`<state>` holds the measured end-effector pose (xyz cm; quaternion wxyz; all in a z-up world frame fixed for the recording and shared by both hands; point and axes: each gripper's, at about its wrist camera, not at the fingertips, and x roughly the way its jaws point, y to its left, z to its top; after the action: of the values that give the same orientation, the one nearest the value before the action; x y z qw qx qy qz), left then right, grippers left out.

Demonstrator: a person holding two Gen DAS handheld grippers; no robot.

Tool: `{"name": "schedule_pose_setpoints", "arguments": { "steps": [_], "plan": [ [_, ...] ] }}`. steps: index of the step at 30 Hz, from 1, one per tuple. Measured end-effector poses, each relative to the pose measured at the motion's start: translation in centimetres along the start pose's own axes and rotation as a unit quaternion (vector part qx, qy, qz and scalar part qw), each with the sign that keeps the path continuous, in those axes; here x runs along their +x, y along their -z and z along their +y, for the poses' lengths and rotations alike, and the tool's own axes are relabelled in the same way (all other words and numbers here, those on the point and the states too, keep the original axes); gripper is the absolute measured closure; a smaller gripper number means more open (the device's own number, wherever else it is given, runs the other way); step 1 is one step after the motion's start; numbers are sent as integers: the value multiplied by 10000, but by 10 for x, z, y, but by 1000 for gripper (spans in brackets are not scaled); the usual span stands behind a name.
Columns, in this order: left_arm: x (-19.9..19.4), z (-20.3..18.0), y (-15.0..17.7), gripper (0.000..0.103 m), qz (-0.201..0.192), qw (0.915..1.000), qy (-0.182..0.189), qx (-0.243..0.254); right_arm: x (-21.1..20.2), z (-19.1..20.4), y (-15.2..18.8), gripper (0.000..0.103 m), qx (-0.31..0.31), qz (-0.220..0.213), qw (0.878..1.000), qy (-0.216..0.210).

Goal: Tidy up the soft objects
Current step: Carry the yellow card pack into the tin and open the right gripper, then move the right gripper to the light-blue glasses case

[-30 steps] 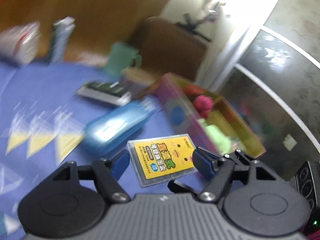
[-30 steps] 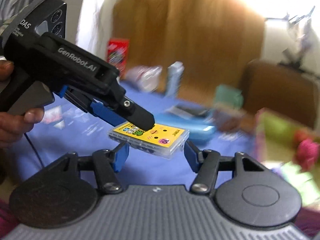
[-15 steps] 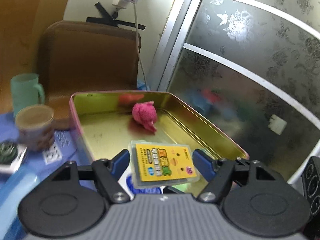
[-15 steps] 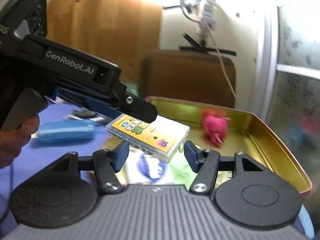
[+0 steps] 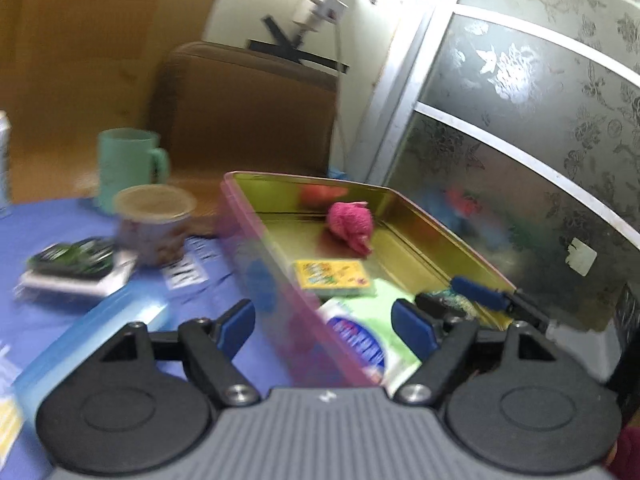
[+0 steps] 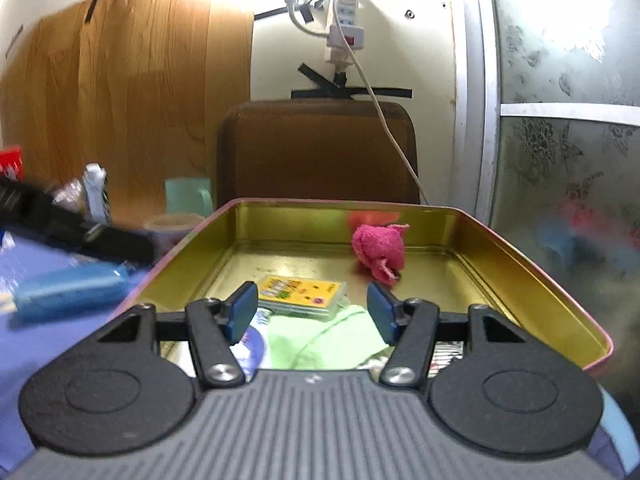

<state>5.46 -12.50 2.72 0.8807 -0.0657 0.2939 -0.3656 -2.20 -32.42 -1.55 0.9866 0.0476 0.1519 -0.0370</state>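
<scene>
A gold tin tray with a pink rim (image 6: 520,280) (image 5: 256,220) sits on the blue tablecloth. In it lie a yellow card pack (image 6: 300,294) (image 5: 332,276), a pink cloth ball (image 6: 378,250) (image 5: 352,224) and a green packet (image 6: 324,340) (image 5: 360,324). My left gripper (image 5: 322,324) is open and empty over the tray's near left rim. My right gripper (image 6: 310,312) is open and empty just above the tray, behind the card pack; its fingers (image 5: 480,298) show in the left wrist view.
On the blue tablecloth (image 5: 60,320) left of the tray stand a green mug (image 5: 128,164), a lidded cup (image 5: 154,222), a blue case (image 6: 68,290) (image 5: 92,332) and a dark packet (image 5: 76,268). A brown chair back (image 6: 316,152) stands behind; a frosted glass door (image 6: 568,160) is at the right.
The yellow card pack, held by my left gripper above the tray, now lies in the tray. My left gripper has opened and pulled back to the left.
</scene>
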Motion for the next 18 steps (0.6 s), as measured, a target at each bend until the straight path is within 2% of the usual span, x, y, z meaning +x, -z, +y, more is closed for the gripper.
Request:
{"name": "schedule_pose_setpoints", "arguments": {
  "steps": [3,6,10,12,15,18],
  "plan": [
    [-30,24,16,25,-116,9995,-237,-198,-2,10,-9,41,65,-67,9995,-307],
    [-58,57,33,23,-204,9960,-697,-513,-7,30,-18,40,27,-116,9963,-855],
    [-82,106,53,23,-242,9848,-1197,-1232,-3,66,-27,40,43,46,9842,-1770],
    [-89,126,62,23,-251,9786,-1270,-1600,6,89,-28,40,-19,180,9777,-2092],
    [-94,134,67,24,-451,9775,-1182,-1688,30,121,-31,37,-137,300,9738,-2250],
    [-92,128,67,23,-504,9799,-1239,-1481,66,142,-34,35,-110,466,9777,-2044]
  ]
}}
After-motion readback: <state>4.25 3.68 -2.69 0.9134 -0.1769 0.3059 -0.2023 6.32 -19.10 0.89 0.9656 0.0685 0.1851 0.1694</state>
